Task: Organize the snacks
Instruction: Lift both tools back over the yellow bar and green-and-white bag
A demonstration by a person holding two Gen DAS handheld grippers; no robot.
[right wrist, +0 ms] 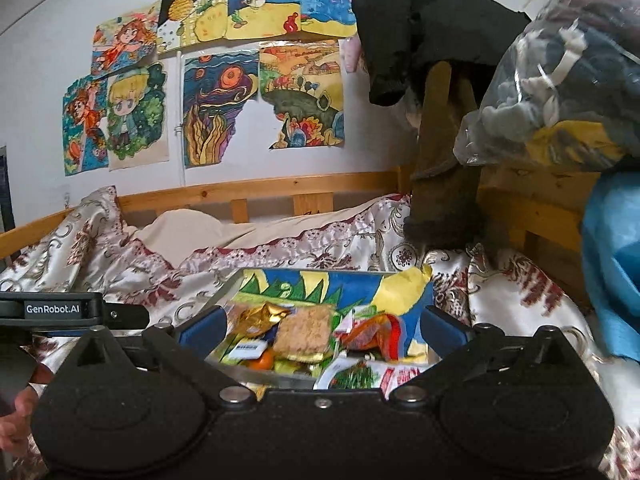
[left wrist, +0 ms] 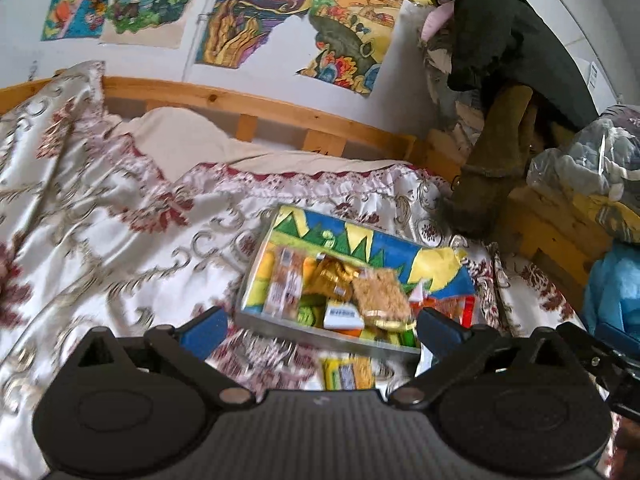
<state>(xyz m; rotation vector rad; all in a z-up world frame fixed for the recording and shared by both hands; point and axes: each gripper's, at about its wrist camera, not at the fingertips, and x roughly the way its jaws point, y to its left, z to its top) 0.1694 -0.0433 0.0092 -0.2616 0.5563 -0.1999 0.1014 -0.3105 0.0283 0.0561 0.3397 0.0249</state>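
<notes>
On the satin bedspread (left wrist: 120, 208), light crinkly snacks (left wrist: 340, 292) fill the tray (left wrist: 320, 334); both tongs, left (left wrist: 320, 328) and right (right wrist: 320, 330), gape wide, empty; pinch wrapper edges.

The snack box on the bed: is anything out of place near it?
Yes. One yellow snack packet lies on the bedspread just outside the near wall of the snack box, while the other snacks are heaped inside it.
</notes>
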